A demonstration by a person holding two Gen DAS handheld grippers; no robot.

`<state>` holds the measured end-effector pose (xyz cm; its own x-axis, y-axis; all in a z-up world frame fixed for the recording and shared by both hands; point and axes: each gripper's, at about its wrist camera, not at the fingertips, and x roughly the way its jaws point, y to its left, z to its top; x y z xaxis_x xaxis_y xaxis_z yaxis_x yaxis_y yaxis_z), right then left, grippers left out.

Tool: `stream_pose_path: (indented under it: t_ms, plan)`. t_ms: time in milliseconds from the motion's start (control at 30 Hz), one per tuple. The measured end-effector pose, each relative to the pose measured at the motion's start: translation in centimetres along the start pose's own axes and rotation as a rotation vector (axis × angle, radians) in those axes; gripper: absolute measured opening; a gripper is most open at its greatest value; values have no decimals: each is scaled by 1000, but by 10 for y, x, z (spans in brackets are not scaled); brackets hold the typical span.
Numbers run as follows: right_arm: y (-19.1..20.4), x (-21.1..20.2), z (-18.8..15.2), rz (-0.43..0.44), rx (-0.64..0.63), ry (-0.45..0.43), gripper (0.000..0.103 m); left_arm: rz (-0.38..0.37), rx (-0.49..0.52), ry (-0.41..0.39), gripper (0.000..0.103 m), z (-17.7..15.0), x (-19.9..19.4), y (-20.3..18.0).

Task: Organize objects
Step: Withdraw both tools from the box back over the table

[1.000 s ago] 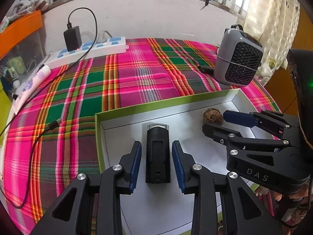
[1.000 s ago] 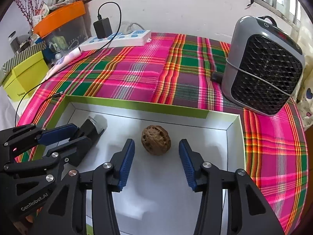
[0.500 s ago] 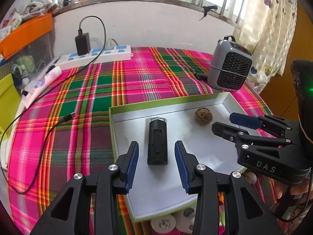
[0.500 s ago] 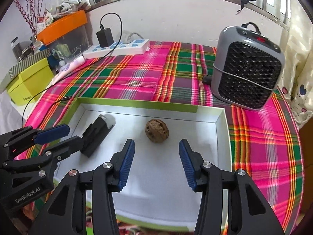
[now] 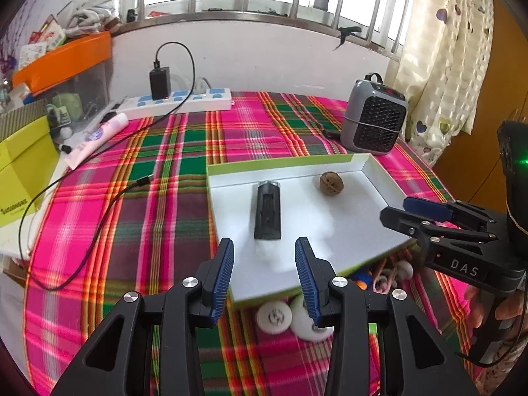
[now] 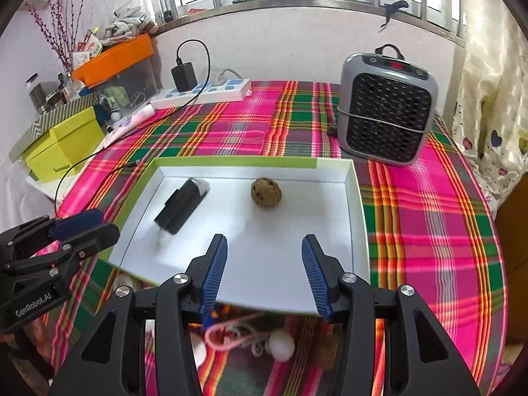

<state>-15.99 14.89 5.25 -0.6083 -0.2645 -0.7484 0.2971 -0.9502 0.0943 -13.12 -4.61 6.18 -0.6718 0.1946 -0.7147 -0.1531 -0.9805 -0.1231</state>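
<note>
On a plaid-covered table point(image 5: 171, 171), a shallow white tray point(image 5: 369, 165) with a green rim holds two things, well apart — a black device point(image 5: 268, 211) lying flat toward the left and a walnut point(image 5: 331, 183) nearer the far right corner. The left tongs point(image 5: 264, 272) hover above the tray's near edge, their blue pads parted with nothing between them; the jaws have just been opening, and the black device lies free beyond the tips. The right tongs point(image 6: 264, 269) hang over the tray's near side, jaws about half spread and empty, the walnut point(image 6: 266, 192) resting clear ahead of them. Each pair shows at the edge of the other's view, black arms angled in toward the tray. A grey heater point(image 6: 386, 109) stands on the cloth just behind the tray's right corner. Farther back, against the wall, a white power strip point(image 5: 178, 102) carries a black charger point(image 5: 160, 82), whose cable loops across the cloth — a yellow-green box point(image 6: 62, 147) sits off to the left. Small white round items point(image 5: 274, 316) and other bits lie in front of the tray, too blurred to tell what they are.
</note>
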Motion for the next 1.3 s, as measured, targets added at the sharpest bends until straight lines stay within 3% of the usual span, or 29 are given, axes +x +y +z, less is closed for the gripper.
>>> stream_pose_path:
  t_ms: [533, 933, 1300]
  plan:
    - [-21, -44, -50, -66, 24, -82, 48, -16, -35, -10, 37, -45, -19, 2]
    - [-42, -52, -85, -84, 52, -57, 48, -24, -63, 22, 37, -64, -10, 5]
    - [-33, -37, -84, -36, 21, -33, 48, -26, -65, 42, 37, -66, 1, 3]
